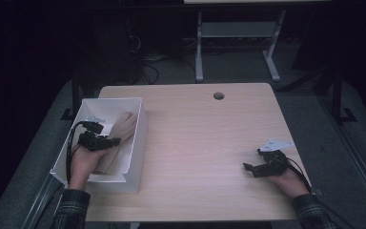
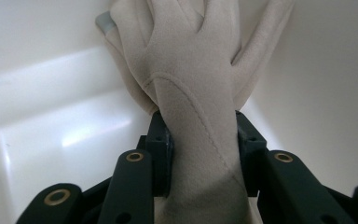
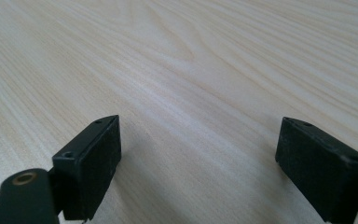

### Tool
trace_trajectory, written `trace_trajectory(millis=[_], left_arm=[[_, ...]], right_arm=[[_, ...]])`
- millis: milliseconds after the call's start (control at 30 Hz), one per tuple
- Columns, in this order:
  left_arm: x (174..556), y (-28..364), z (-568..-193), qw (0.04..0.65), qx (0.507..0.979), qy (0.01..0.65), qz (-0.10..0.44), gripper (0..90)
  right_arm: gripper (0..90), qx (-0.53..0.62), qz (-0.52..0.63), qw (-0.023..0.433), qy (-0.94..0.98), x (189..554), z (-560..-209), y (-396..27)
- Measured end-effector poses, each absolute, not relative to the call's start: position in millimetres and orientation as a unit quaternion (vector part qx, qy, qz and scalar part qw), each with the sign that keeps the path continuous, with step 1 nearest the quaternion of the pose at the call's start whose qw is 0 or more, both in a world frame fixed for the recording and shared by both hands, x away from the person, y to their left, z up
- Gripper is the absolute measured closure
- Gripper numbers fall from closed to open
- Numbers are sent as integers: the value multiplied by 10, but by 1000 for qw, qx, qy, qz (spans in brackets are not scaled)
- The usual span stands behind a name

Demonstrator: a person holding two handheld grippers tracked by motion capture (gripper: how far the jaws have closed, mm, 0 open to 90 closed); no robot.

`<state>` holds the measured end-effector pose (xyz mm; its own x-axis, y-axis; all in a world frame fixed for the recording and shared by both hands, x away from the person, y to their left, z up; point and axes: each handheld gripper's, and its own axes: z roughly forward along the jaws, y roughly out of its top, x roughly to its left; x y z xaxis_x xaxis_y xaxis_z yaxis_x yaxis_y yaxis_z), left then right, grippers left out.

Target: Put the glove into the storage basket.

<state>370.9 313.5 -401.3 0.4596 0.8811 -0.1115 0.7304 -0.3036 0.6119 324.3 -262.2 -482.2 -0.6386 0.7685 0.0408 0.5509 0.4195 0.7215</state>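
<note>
A beige glove [image 2: 191, 70] lies inside a white bin [image 1: 142, 136] at the table's left side, its fingers pointing to the bin's far end. My left gripper [image 2: 204, 149] is inside the bin and shut on the glove's cuff end, both jaws pressing its sides. A second beige glove [image 2: 121, 42] lies under the first. In the high view the left gripper [image 1: 110, 141] sits over the glove [image 1: 124, 126]. My right gripper [image 1: 249, 168] rests low at the table's right front, open, with bare wood between its jaws [image 3: 198, 158].
The light wooden table [image 1: 205, 133] has a round cable hole [image 1: 218, 96] near its far edge. The bin's white walls [image 2: 37, 130] stand close around the left gripper. Behind the table stands a white desk frame [image 1: 199, 52], and cables [image 1: 143, 62] lie on the dark floor.
</note>
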Motion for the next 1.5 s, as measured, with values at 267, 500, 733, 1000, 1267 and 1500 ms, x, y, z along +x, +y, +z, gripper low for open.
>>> trace_trajectory(millis=[267,500,733,1000,1267,1500], left_arm=[[3746,3128,-4193,282,799,520,106,529],[3753,3137,-4205,285,794,525,112,305],[3729,3140,-4001,306,787,521,129,150],[3717,3025,-3584,350,781,498,142,148],[3650,2694,-3154,394,788,451,144,148],[3599,2320,-3010,424,792,419,129,149]], right_arm=[[137,398,363,150,829,3242,-4822,-2622],[137,398,363,150,829,3242,-4821,-2622],[137,397,363,149,829,3242,-4821,-2622],[137,397,363,150,829,3242,-4821,-2621],[137,397,363,150,830,3242,-4822,-2622],[137,396,365,149,829,3243,-4823,-2620]])
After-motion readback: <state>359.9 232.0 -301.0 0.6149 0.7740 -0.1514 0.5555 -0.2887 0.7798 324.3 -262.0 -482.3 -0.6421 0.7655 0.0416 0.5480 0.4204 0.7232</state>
